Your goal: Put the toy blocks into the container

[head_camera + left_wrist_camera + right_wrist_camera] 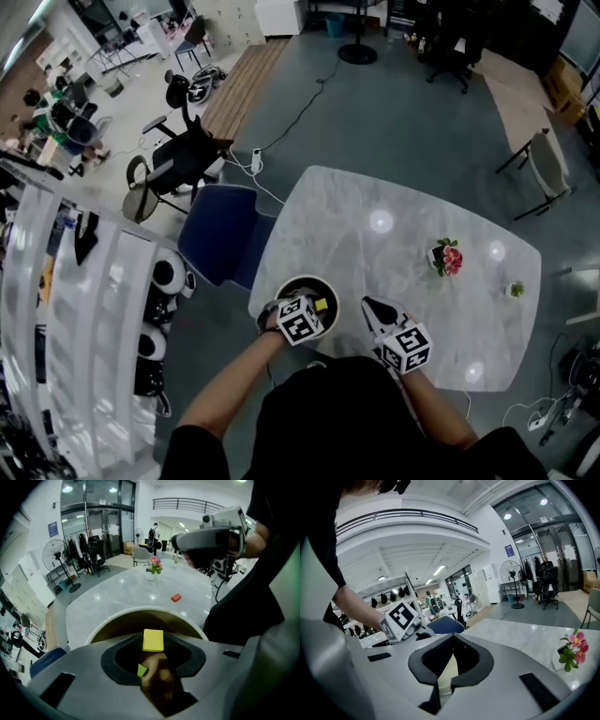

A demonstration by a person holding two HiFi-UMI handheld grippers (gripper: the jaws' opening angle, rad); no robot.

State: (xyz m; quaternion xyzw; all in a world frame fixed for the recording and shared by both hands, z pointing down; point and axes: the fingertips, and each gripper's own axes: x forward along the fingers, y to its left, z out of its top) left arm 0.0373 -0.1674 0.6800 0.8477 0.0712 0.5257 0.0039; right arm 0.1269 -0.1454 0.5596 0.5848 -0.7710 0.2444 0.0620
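Drop step in hand. Yellow block (153,640) is held at the tips of the left gripper (152,647), jaws part-open around it, over the container (140,614) at the table's (403,272) 9 o'clock edge. Right gripper (452,653) is closed, empty. Release is called for next (red block (176,597) waits at 1 o'clock).

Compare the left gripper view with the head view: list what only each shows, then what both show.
Only the left gripper view: a red block lying on the table, and a small green block inside the container. Only the head view: the marker cube on the left gripper. Both: the yellow block between that gripper's jaws over the container, the flower pot and the right gripper.
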